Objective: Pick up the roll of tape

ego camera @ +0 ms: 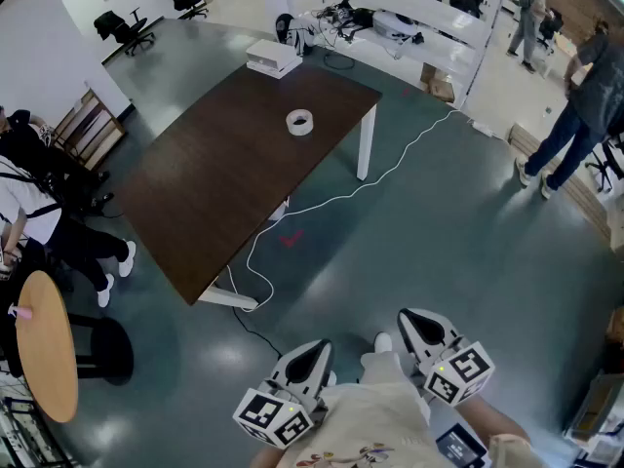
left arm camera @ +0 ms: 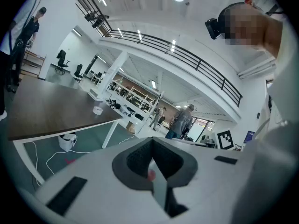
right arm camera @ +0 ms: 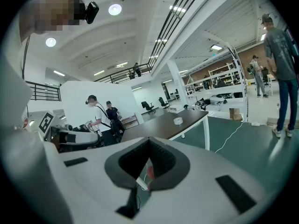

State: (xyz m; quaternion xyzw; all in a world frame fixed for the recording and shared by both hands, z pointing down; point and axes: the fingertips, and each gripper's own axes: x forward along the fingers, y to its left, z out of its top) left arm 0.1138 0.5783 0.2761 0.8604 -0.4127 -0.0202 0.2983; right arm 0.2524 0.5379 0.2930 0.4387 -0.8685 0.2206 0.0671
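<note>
The roll of tape (ego camera: 299,122) is a small white ring lying flat on the dark brown table (ego camera: 224,193), towards its far end. Both grippers hang low near my body, well short of the table and over the grey floor. My left gripper (ego camera: 312,353) has its jaws together with nothing between them, and so does my right gripper (ego camera: 415,324). The left gripper view shows the tape roll (left arm camera: 97,110) far off on the table (left arm camera: 42,111), beyond the shut gripper (left arm camera: 152,143). The right gripper view also shows the tape roll (right arm camera: 178,120) in the distance, past its shut gripper (right arm camera: 149,143).
A white box (ego camera: 273,57) sits at the table's far corner. A white cable (ego camera: 331,201) trails over the floor by the table legs. A seated person (ego camera: 39,213) and a round wooden table (ego camera: 44,344) are at left. Two people (ego camera: 580,105) stand at right.
</note>
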